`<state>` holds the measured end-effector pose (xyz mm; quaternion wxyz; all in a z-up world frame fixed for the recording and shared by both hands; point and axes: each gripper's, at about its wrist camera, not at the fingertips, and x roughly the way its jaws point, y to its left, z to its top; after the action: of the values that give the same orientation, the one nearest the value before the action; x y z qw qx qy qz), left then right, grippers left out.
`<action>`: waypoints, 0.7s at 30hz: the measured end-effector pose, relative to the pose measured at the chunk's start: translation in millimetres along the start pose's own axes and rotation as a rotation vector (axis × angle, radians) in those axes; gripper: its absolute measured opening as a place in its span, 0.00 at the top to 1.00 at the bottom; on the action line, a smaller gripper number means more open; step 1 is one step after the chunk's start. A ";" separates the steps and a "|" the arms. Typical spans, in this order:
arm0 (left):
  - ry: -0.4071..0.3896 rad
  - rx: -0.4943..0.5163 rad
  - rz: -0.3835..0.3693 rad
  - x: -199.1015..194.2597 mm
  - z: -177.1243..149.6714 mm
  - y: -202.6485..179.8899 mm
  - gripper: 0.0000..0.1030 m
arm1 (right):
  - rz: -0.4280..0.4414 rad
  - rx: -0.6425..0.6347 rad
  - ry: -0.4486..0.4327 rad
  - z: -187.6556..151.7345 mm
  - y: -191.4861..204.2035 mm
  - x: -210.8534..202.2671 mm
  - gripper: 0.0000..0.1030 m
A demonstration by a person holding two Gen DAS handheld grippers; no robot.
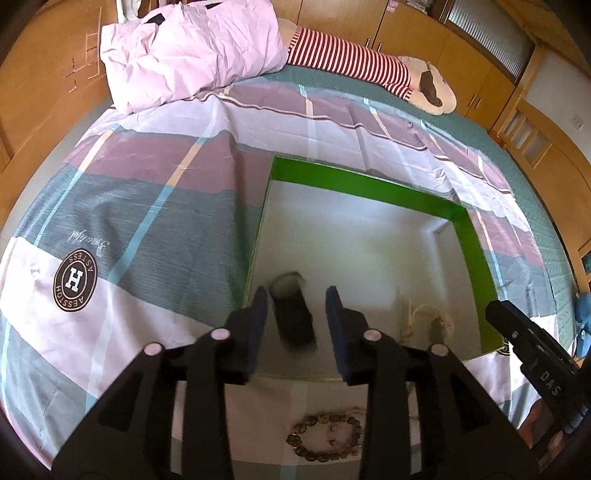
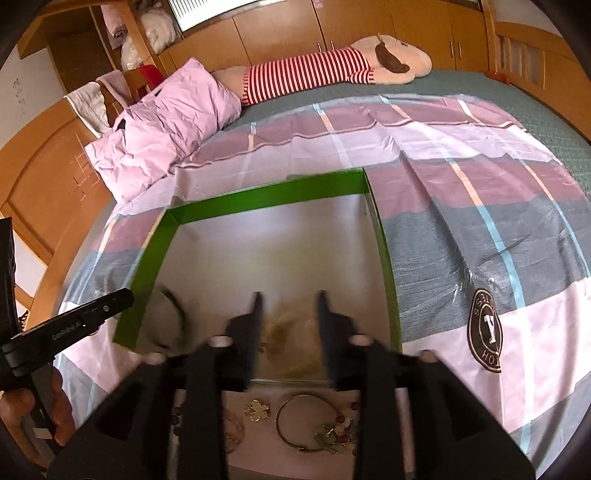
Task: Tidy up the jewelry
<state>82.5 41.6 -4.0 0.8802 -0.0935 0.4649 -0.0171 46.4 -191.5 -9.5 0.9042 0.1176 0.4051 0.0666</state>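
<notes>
A green-walled box with a pale floor lies on a bed, on a plaid sheet of purple, grey and white bearing a round brown logo. Inside the box, a dark blurred piece lies near its left wall and a pale yellowish piece near its right wall; both are too blurred to name.

The left hand-held gripper hangs over the box's near edge with its jaws apart and nothing between them, the dark piece showing in the gap. The right hand-held gripper is likewise released, above the yellowish piece.

More jewelry lies on the sheet just outside the box's near wall: a dark bead bracelet, a gold bangle with a cluster of green and red beads on it, and a small gold flower.

At the head of the bed lie a crumpled pink pillow and a plush toy in a red-and-white striped shirt. Wooden cabinets line the wall behind.
</notes>
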 end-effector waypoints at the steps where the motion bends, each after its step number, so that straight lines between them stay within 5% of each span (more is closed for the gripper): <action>1: 0.004 0.006 -0.004 -2.9 -1.5 -0.8 0.68 | 0.005 -0.007 0.002 -0.2 0.6 -3.5 0.62; 3: 0.024 0.033 -0.022 -11.7 -8.8 -3.9 0.68 | 0.032 -0.024 0.020 -3.5 1.1 -12.9 0.62; 7: 0.064 0.104 -0.036 -25.4 -29.9 -10.1 0.52 | 0.059 -0.060 0.086 -15.5 -2.0 -24.9 0.62; 21: 0.169 0.164 -0.006 -13.7 -64.8 -10.7 0.44 | -0.018 -0.055 0.369 -55.1 -27.5 14.9 0.63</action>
<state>22.1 23.0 -26.5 0.8424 -0.0207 0.5345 -0.0654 15.7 -206.0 -63.1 0.8179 0.0748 0.5632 0.0903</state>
